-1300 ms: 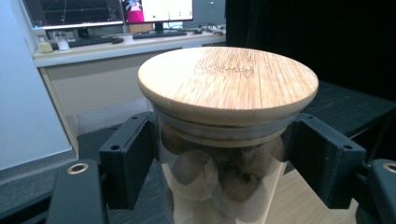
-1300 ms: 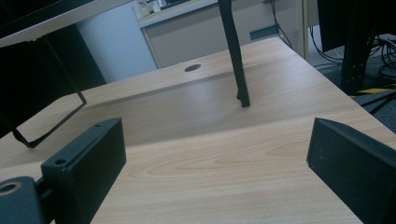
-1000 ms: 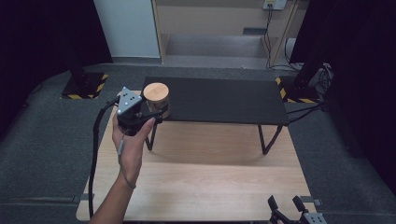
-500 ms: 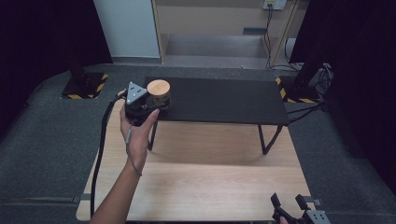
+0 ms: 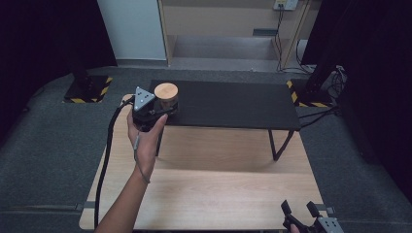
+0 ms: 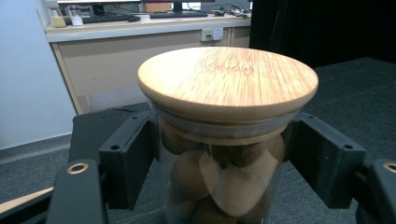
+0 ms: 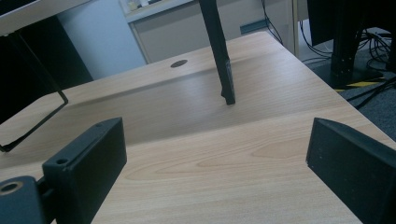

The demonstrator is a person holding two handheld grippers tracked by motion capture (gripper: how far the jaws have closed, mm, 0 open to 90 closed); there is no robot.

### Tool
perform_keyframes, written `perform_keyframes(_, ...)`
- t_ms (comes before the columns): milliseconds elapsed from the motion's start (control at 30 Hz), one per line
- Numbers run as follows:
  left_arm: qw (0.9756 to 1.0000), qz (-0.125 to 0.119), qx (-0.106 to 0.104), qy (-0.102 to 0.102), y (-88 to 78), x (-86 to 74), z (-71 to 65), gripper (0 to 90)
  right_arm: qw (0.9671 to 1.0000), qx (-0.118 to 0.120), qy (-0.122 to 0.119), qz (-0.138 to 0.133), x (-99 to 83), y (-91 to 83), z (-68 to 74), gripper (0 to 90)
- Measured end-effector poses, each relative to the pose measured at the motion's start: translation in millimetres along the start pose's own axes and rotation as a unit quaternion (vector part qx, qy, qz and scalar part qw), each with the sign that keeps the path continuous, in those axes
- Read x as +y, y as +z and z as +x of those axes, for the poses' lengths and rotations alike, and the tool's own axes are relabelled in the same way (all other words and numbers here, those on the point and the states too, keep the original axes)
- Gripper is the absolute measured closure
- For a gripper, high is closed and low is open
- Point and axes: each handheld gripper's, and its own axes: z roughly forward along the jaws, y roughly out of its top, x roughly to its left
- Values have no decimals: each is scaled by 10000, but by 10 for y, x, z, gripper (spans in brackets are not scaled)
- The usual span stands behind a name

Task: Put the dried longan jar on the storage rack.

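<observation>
A clear glass jar [image 6: 219, 177] with a round bamboo lid [image 5: 166, 91] and brown balls inside stands at the left end of the black raised shelf [image 5: 228, 104]. My left gripper [image 5: 163, 109] is shut on the jar just under the lid, one jaw on each side of the glass, as the left gripper view shows; its point there is [image 6: 222, 161]. A person's left hand holds it from the near side. My right gripper [image 5: 300, 213] stays low at the table's near right edge, its jaws open with nothing between them [image 7: 215, 163].
The black shelf stands on thin metal legs [image 7: 219, 56] over a light wooden table [image 5: 218, 194]. Grey carpet surrounds the table. A desk with sockets and cables [image 5: 284, 19] lies beyond. Yellow-black striped stand bases [image 5: 90, 90] flank the shelf.
The left hand carried the jar to the right and down, so that it now rests on the shelf's left end. The right gripper stayed put.
</observation>
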Motion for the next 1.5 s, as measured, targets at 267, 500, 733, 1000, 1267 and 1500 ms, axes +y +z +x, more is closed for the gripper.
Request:
perform_keyframes(267, 9997, -150, 89, 169, -20, -37, -32, 85, 10000, 12, 21, -33, 0, -12, -4, 49)
perform_keyframes(500, 9994, -210, 137, 254, -96, -22, -81, 35, 10000, 62, -14, -51, 21, -8, 12, 46)
perform_keyframes(733, 9989, -337, 193, 259, -217, -28, -115, 22, 10000, 67, -30, -63, 34, -21, 24, 43)
perform_keyframes(1000, 9989, -391, 190, 195, -396, -94, -107, 29, 9999, 93, -50, -91, 42, -31, 41, 41)
perform_keyframes(1267, 9985, -511, 144, 153, -619, -229, -171, 37, 9998, 144, -70, -94, 55, -17, 77, 40)
perform_keyframes(1500, 9982, -589, 126, 54, -868, -319, -222, 40, 9997, 214, -111, -82, 63, 4, 109, 39)
